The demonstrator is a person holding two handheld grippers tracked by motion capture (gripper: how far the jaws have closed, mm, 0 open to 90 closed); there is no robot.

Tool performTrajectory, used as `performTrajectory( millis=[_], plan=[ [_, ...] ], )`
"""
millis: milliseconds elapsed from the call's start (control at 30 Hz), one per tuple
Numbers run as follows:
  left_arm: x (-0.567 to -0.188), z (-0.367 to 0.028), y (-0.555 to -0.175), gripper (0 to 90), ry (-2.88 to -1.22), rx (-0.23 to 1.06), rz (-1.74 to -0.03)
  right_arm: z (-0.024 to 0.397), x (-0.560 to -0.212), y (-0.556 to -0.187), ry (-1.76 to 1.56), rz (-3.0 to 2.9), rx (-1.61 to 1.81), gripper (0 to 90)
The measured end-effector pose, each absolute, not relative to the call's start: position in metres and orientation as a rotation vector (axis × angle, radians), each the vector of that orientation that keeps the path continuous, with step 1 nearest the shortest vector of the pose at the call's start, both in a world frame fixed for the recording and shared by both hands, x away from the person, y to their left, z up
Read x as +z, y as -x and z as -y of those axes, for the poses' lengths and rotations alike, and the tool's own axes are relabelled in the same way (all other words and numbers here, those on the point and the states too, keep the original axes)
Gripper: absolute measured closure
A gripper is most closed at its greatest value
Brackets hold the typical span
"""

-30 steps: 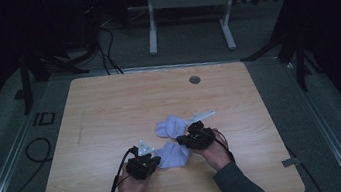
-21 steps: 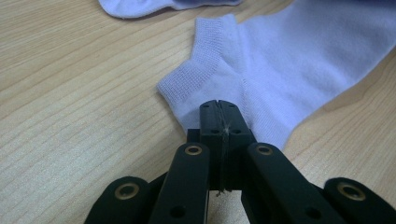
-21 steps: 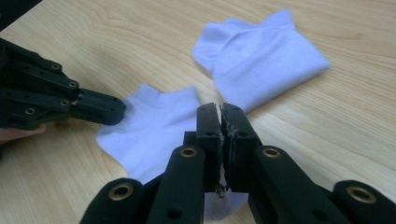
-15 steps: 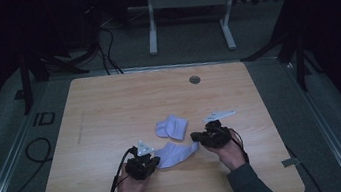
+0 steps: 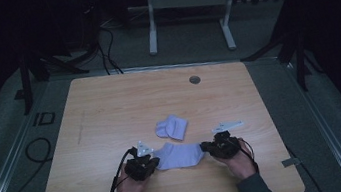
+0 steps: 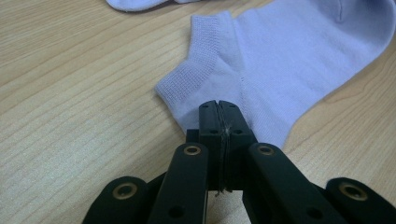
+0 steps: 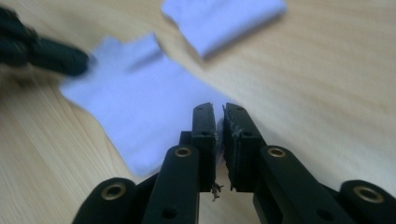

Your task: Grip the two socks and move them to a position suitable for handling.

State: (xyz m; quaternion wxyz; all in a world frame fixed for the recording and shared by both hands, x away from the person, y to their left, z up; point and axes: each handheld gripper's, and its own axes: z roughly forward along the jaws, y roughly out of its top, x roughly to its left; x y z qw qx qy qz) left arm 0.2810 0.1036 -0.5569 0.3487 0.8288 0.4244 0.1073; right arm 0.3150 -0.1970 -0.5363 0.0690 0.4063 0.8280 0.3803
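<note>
1. Your left gripper (image 6: 218, 109) is clamped on the flat sock's (image 5: 179, 155) cuff end.
2. Your right gripper (image 7: 218, 112), jaws just parting, no cloth visibly between them, sits at its toe.
3. The sock's long axis runs gripper to gripper, near the folded sock (image 5: 173, 127).

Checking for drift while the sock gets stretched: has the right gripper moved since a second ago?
Yes. The right gripper has slid rightward, away from the folded sock, drawing the flat sock out; its fingers have just been opening.

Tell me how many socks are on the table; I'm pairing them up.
2. One sock lies flat between the left gripper and the right gripper; a folded sock lies just beyond it. None looks hidden.
</note>
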Motion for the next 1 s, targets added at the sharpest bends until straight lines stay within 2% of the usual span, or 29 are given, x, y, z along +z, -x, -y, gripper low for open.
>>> performTrajectory(
  millis=[433,567,800,1000],
  plan=[
    [-0.556,-0.104,-0.28,85.8,-2.161,0.286,-1.099,0.204,-0.548,-0.307,-1.183,-2.457,0.93,68.8],
    [-0.555,-0.103,-0.279,84.3,-2.159,0.293,-1.096,0.205,-0.546,-0.308,-1.19,-2.434,0.926,68.8],
    [-0.548,-0.103,-0.278,83.4,-2.119,0.336,-1.051,0.203,-0.527,-0.301,-1.16,-2.447,1.112,73.4],
    [-0.545,-0.107,-0.282,83.7,-2.105,0.348,-1.062,0.189,-0.534,-0.295,-1.092,-2.564,1.051,74.6]
  ],
)
